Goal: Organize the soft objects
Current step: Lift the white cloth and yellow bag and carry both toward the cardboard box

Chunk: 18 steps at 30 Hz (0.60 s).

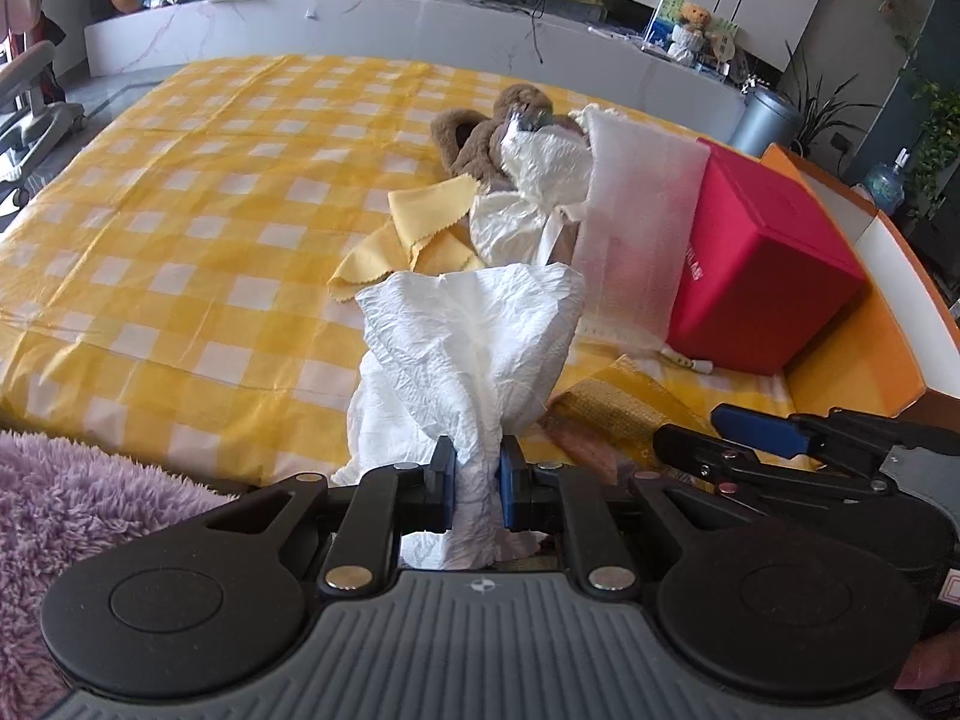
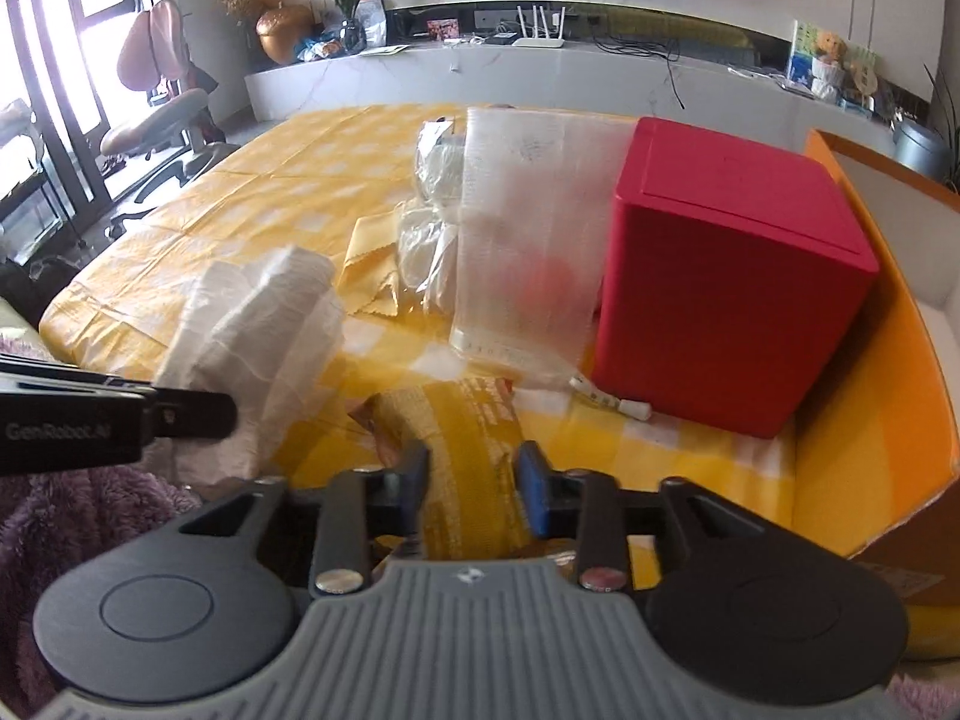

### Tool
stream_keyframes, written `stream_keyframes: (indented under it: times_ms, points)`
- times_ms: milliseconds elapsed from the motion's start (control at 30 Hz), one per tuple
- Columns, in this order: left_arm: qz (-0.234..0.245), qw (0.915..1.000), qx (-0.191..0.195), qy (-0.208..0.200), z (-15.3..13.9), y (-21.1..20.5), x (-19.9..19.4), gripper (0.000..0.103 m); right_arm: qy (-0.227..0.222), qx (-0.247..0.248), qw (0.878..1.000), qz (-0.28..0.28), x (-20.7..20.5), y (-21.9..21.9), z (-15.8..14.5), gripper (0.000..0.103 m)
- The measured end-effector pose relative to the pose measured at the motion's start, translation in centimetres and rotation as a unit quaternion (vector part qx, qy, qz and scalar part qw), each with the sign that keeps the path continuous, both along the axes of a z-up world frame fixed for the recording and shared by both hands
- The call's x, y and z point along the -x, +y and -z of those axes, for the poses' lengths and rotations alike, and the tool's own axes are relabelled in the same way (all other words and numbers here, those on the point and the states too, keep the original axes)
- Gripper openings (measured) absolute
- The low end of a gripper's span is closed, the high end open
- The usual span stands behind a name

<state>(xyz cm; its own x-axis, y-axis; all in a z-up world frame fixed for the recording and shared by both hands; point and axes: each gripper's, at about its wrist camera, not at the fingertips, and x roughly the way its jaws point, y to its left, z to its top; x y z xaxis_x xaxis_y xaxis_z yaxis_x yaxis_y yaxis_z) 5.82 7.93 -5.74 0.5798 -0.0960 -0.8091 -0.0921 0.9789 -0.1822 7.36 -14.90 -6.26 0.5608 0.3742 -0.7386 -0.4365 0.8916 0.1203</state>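
Crumpled white tissue paper (image 1: 474,348) stands upright, long axis running away from the left gripper (image 1: 475,474), whose jaws pinch its lower neck above the yellow-checked tablecloth (image 1: 180,210). Right gripper (image 2: 474,492) hangs with jaws parted, apparently straddling a yellow printed packet (image 2: 474,450) without clamping it. Beyond, a bubble-wrap sheet (image 1: 636,228) leans on the closed red cube box (image 1: 774,264), beside a brown plush toy (image 1: 480,132) and yellow cloth (image 1: 414,228).

Crumpled white tissue (image 1: 474,348) fans upward above the checked cloth, near a yellow rag (image 1: 420,219).

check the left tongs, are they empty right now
No, the left tongs are shut on a crumpled white paper cloth rising from between their blue pads.
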Motion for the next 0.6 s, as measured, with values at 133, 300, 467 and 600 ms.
stream_keyframes:
  times_ms: [133, 300, 467, 600]
  points:
    - [-0.015, 0.9997, -0.002, 0.019, 0.8, 0.7, -0.2, 0.022, 0.000, 0.016, 1.000, -0.002, -0.2, 0.5, 0.6, 0.067]
    - [-0.015, 0.9984, -0.027, 0.048, 2.1, 0.4, -1.0, 0.035, 0.020, 0.022, 1.000, -0.002, -1.1, 0.8, 1.6, 0.075]
    - [-0.003, 0.9957, -0.044, 0.081, 3.3, -0.2, -2.0, 0.054, 0.029, 0.027, 0.999, -0.004, -1.1, 1.0, 2.0, 0.067]
    - [0.004, 0.9939, -0.044, 0.101, 4.1, -0.4, -2.7, 0.061, 0.036, 0.020, 0.999, 0.002, -1.1, 0.6, 1.9, 0.056]
